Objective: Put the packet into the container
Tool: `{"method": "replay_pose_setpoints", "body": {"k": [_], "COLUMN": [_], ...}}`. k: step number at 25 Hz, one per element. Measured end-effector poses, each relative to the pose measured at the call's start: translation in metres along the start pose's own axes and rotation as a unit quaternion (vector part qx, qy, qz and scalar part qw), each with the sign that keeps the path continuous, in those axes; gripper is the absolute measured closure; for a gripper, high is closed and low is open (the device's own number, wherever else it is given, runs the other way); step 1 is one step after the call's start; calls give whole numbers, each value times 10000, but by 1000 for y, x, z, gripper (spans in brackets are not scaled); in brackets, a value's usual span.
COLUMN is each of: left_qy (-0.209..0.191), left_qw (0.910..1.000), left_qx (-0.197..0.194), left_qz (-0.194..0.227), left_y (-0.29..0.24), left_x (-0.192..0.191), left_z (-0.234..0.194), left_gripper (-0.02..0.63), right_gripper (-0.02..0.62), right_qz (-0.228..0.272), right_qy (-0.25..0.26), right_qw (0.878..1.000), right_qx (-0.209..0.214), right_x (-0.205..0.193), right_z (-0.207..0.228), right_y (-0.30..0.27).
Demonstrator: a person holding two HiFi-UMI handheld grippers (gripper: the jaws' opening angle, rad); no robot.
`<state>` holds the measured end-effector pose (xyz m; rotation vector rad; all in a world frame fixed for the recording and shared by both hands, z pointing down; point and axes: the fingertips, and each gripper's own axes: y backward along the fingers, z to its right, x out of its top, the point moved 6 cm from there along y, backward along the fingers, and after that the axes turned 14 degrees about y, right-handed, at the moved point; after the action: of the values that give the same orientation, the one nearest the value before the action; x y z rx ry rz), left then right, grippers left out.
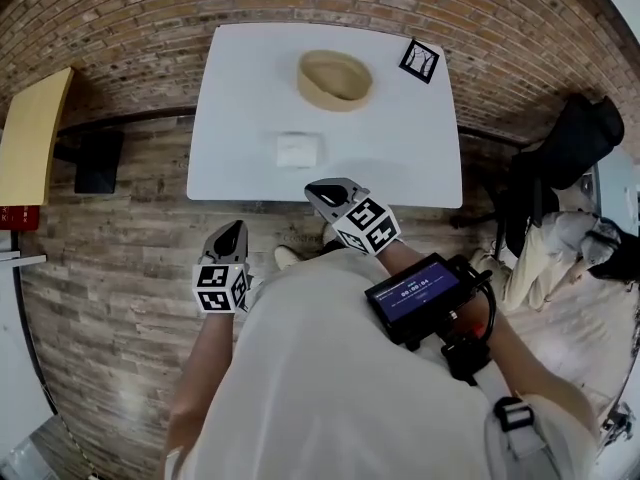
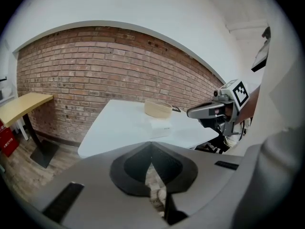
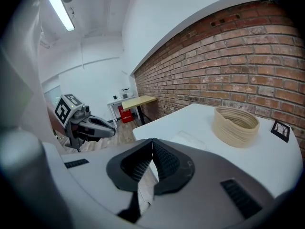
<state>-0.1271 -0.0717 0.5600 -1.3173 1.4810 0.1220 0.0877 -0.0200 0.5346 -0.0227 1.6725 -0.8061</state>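
A flat white packet (image 1: 298, 149) lies on the white table (image 1: 240, 88), near its front edge. Behind it, toward the wall, stands a round tan container (image 1: 335, 78), with nothing in it. My left gripper (image 1: 232, 230) hangs shut and holds nothing over the floor, short of the table's front edge. My right gripper (image 1: 322, 190) is shut and holds nothing at the table's front edge, just in front of the packet. The left gripper view shows the packet (image 2: 159, 124), the container (image 2: 157, 108) and the right gripper (image 2: 209, 111). The right gripper view shows the packet (image 3: 190, 138) and the container (image 3: 236, 125).
A black-and-white marker card (image 1: 419, 60) lies at the table's back right corner. A yellow side table (image 1: 30, 133) stands to the left. A dark chair with clothes (image 1: 575, 143) is at the right. A brick wall runs behind the table.
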Motion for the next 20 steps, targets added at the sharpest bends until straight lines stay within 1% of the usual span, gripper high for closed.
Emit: {"method": "replay_pose_setpoints", "body": {"k": [4,10,15,17,20], "left_qy": [30,57,125,147,195], "left_qw": [10000,9999,9998,9998,9997], "left_qx": [-23,24,75,61,28], "left_qz": [-74,-127,-100,-108,-126], "left_y": [-7,-25,-42,-52,-64], "left_x": [3,15,29,32,31], "left_z": [-2,-2,0,5,14], "left_gripper": [597,597,597,597,597], "right_gripper": [588,588,588,588,586], "right_qz": [-23,-86,-169,-281,-636], "right_qy": [107,218,512,717,997], "right_qw": [9999,9994,9977,9960,9912], "right_qx": [39,239,419,462,599], "right_x": [4,6,11,11,4], "right_z": [9,26,45,53,61], "right_y": [-8,-22,-34,-33,-31]}}
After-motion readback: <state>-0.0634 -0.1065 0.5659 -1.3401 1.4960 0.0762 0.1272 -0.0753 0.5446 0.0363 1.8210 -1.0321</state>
